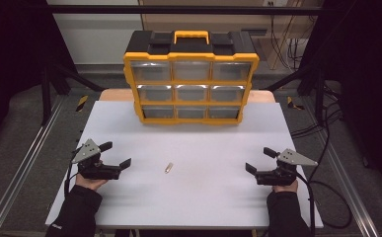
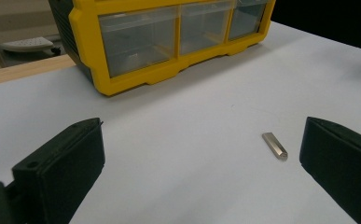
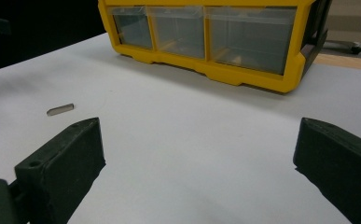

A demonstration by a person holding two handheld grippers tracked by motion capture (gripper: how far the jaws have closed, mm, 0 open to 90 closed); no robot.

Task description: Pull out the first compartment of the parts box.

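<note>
Pin (image 1: 169,168) lies alone on the white table (image 1: 203,197), between the wide-open left gripper (image 1: 115,154) and right gripper (image 1: 260,160); yellow drawer organizer (image 1: 191,79) stands well behind; nothing blocks either.

metal pin (image 1: 169,168) | small, silvery | lying flat | bare table, front centre

Small metal piece (image 1: 168,168) mid-counter too small to identify in the high view. Organizer (image 2: 169,37) cut by the top edge in both gripper views; drawer contents blurred behind clear fronts. Right tool (image 3: 197,154) and left tool (image 2: 201,158) cropped at the bottom edge.
</note>
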